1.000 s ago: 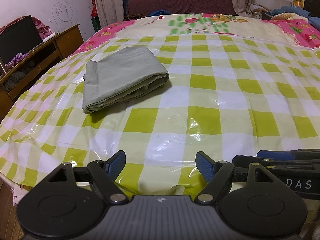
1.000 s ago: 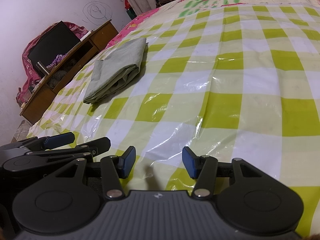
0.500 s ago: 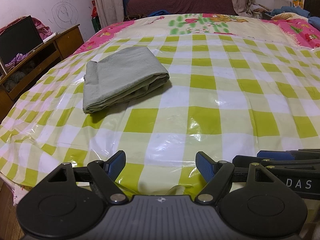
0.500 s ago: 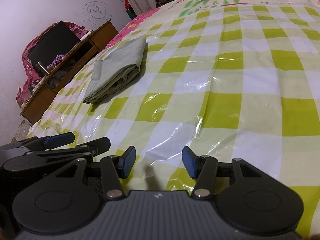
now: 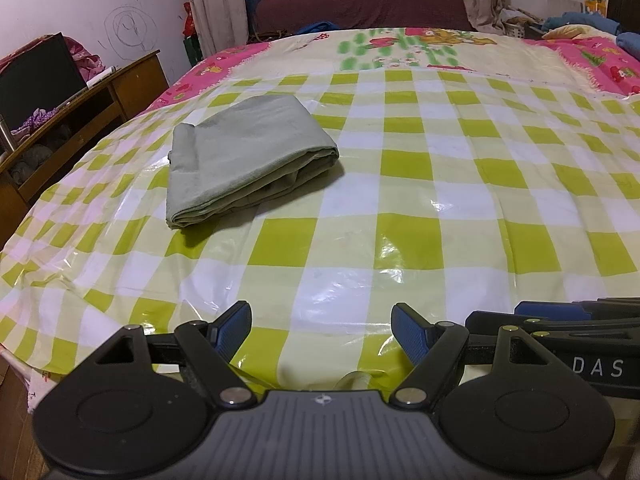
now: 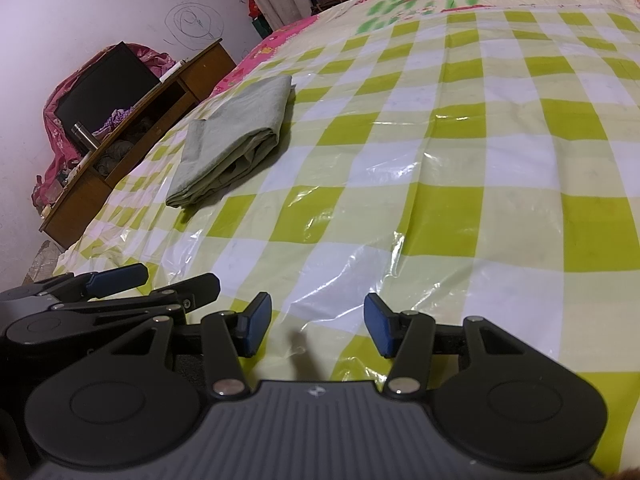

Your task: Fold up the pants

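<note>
On the checked bedcover (image 5: 400,168), folded pants (image 5: 244,156) lie well beyond both gaping grippers (nothing held).

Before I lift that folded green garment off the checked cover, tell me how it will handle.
The folded pants are probably floppy: their layers gape loosely at the near edge, so a one-edge pinch would likely let the stack unfold. They look light, being thin cloth. The checked plastic cover is glossy and wrinkled, so a push may slide the bundle rather than crumple it.
</note>
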`<state>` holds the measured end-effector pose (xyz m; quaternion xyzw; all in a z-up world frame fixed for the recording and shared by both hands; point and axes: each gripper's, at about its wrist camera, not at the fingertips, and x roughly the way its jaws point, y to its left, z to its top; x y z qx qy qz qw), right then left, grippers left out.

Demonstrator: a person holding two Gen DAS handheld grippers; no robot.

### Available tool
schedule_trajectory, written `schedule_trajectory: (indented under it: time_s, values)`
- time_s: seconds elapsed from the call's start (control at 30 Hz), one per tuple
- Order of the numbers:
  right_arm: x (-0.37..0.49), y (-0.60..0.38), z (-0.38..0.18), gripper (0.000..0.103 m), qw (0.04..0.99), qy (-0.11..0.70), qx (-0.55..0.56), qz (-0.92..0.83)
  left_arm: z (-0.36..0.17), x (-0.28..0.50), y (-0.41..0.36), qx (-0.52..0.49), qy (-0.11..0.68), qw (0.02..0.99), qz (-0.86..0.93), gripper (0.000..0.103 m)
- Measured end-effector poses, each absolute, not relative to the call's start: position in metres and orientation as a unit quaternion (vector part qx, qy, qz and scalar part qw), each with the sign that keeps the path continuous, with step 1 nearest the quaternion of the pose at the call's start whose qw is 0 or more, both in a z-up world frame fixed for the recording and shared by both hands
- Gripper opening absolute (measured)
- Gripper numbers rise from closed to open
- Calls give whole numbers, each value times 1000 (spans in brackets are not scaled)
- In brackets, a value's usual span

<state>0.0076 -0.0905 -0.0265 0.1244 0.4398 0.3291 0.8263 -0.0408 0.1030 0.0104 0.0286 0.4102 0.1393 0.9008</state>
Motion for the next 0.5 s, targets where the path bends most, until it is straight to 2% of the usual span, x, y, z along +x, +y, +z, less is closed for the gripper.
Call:
schedule_trajectory:
  time_s: [0.5]
  values:
    - [8, -91, -26, 53, 826, 440, 124, 329, 10, -40, 102, 29, 411, 901, 139, 88]
